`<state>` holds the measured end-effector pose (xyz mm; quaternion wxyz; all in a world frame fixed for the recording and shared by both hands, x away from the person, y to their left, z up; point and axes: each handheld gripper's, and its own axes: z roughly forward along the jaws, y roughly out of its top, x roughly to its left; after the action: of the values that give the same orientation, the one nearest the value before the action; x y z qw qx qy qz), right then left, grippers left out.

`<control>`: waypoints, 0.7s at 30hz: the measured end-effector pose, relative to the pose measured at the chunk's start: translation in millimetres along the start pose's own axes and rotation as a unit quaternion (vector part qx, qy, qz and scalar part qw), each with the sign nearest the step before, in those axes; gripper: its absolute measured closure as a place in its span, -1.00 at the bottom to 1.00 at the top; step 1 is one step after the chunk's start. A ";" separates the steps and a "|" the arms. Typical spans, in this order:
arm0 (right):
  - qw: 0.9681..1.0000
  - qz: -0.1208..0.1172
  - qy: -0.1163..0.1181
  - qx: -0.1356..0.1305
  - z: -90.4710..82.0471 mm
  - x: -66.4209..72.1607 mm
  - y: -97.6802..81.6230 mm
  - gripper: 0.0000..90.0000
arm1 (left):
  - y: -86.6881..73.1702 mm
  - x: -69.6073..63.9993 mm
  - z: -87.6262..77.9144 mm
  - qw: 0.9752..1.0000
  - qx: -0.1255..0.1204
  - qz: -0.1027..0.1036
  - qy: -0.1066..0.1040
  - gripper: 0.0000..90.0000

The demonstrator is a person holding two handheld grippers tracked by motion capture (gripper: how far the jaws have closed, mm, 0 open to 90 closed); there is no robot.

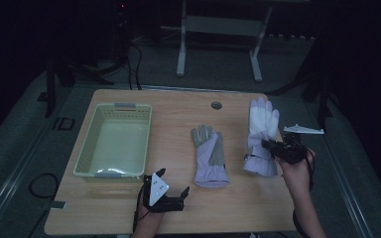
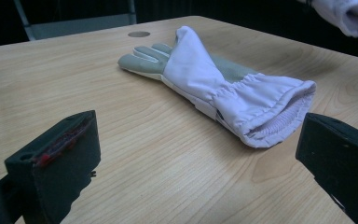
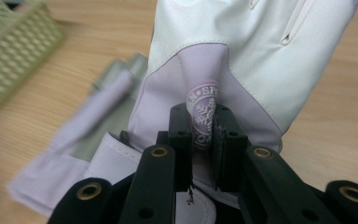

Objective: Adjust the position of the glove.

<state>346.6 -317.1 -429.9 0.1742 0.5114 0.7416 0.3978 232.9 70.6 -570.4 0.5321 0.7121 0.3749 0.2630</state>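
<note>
Two white and lilac gloves are on the wooden table. One glove lies flat mid-table, cuff toward me. My right gripper is shut on a fold of lilac fabric with a snowflake logo on the other glove, which hangs lifted off the table at the right. Its cuff shows at the top right of the left gripper view. My left gripper stands open near the front edge, aimed at the flat glove's cuff, with nothing between its jaws.
A pale green perforated basket sits on the left part of the table. A round cable hole is near the far edge. Beyond the table stands a metal frame on the dark floor.
</note>
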 end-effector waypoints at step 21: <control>0.999 -0.032 0.033 0.012 33.6 107.8 39.6 0.77 | -0.1 -0.7 0.1 1.000 -0.002 0.004 0.000 -1.00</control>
<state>348.6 -200.3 -404.4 0.1559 0.4760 0.7674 0.4003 232.5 70.0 -570.4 0.5324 0.7127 0.3713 0.2658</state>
